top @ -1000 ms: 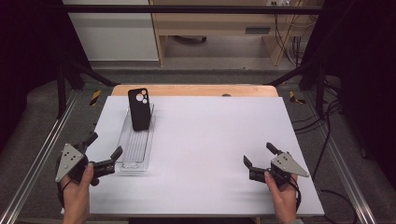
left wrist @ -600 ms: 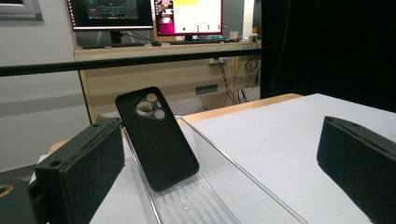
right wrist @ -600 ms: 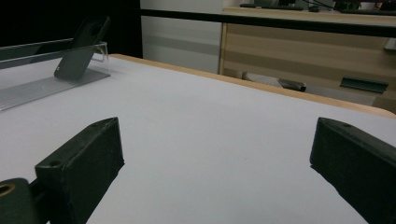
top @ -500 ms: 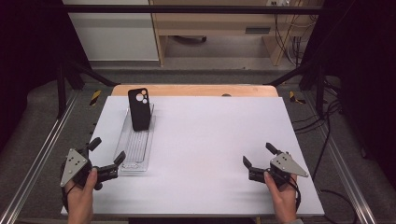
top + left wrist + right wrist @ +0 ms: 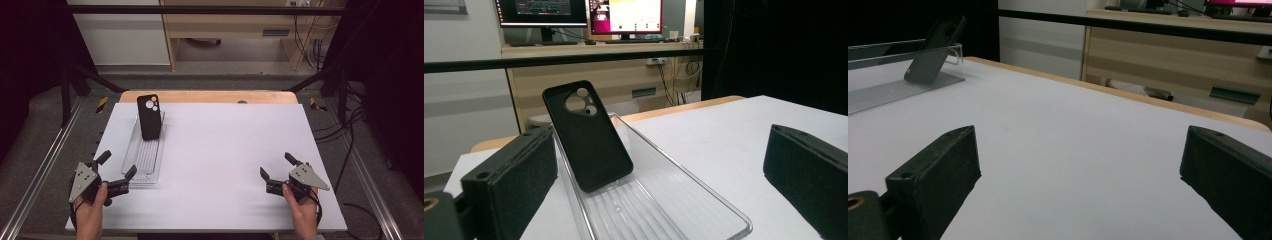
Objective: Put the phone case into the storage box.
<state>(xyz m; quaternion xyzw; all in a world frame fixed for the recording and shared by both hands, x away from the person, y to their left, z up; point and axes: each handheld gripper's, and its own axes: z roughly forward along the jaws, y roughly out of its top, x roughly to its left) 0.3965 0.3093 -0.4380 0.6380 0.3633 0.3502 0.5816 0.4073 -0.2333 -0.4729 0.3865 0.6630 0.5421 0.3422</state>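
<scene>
A wooden desk (image 5: 235,22) with monitors (image 5: 624,15) stands behind the table.

- My high view looks forward and down over the whole white table (image 5: 225,150).
- My left gripper view sits low, close behind the clear tray (image 5: 704,200), facing the far monitors (image 5: 579,12).
- My right gripper view skims the tabletop from farther off; both gripper views share the propped black phone case (image 5: 933,47).
</scene>
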